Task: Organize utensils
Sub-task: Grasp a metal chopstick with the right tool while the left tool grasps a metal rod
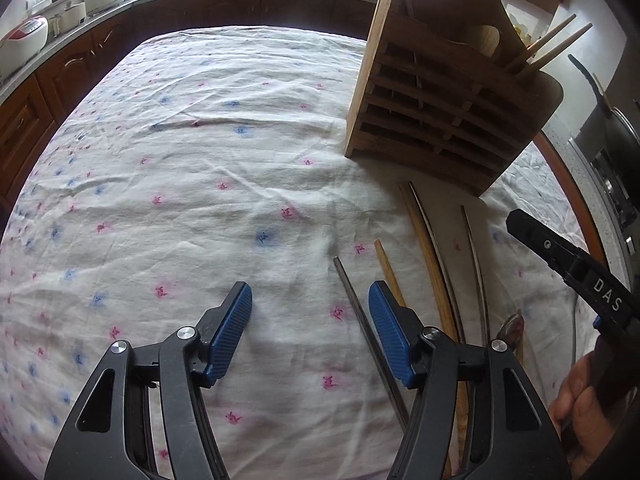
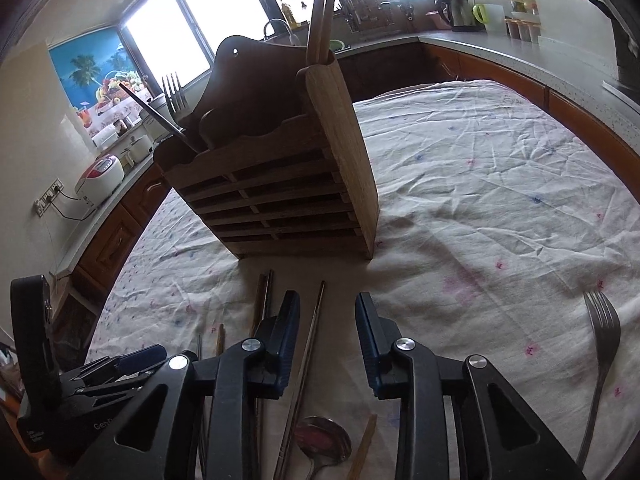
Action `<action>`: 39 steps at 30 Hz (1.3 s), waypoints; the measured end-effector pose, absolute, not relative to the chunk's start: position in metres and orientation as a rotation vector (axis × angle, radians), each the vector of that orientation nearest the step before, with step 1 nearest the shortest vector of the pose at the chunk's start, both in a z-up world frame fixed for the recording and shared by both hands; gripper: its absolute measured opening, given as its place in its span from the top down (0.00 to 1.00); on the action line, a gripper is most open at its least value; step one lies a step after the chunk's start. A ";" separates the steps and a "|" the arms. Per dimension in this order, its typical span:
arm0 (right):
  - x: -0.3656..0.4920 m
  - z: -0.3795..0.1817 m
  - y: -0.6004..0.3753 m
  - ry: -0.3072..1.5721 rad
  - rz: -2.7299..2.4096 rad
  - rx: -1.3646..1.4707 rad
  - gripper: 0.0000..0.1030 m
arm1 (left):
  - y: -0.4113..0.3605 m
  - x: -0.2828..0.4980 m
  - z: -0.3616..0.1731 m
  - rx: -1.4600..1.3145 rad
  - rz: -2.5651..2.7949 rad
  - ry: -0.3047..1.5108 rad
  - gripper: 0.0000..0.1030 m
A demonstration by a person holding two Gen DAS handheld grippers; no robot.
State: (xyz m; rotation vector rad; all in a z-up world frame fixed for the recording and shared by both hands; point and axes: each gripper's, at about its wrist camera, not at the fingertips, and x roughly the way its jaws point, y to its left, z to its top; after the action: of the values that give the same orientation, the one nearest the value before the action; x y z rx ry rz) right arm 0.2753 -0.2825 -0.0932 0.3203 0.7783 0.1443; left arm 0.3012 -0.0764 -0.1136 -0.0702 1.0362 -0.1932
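Left tongs (image 1: 310,300) parted over metal chopstick (image 1: 360,320), right tongs (image 2: 328,312) parted, empty

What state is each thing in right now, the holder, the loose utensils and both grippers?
Wooden holder: upright on the cloth, with a fork and chopsticks standing in it.
Metal chopstick: flat on the cloth, between the right gripper's jaws, not pinched.
Spoon: lying loose, bowl up.
Fork: lying flat, apart from the rest.
Left gripper: open, empty.
Right gripper: open.
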 end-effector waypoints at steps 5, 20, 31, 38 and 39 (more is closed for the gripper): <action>0.298 -0.105 -0.272 0.841 0.123 0.277 0.81 | -0.085 0.300 -0.115 -0.039 -0.177 1.016 0.49; 0.304 -0.116 -0.259 0.901 0.134 0.176 0.95 | -0.090 0.293 -0.113 -0.029 -0.261 0.984 1.00; 0.268 -0.083 -0.272 0.805 0.187 0.253 0.96 | -0.062 0.291 -0.097 -0.150 -0.321 1.018 1.00; 0.265 -0.079 -0.279 0.790 0.175 0.277 0.96 | -0.083 0.303 -0.115 -0.102 -0.307 1.096 0.95; 0.264 -0.078 -0.281 0.788 0.174 0.281 0.96 | -0.087 0.303 -0.116 -0.092 -0.306 1.097 0.92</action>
State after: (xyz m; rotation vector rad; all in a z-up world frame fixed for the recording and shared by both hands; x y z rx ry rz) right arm 0.2636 -0.2805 -0.0782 0.2807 0.7881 0.1736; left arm 0.3034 -0.0866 -0.1156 -0.0917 1.0972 -0.3062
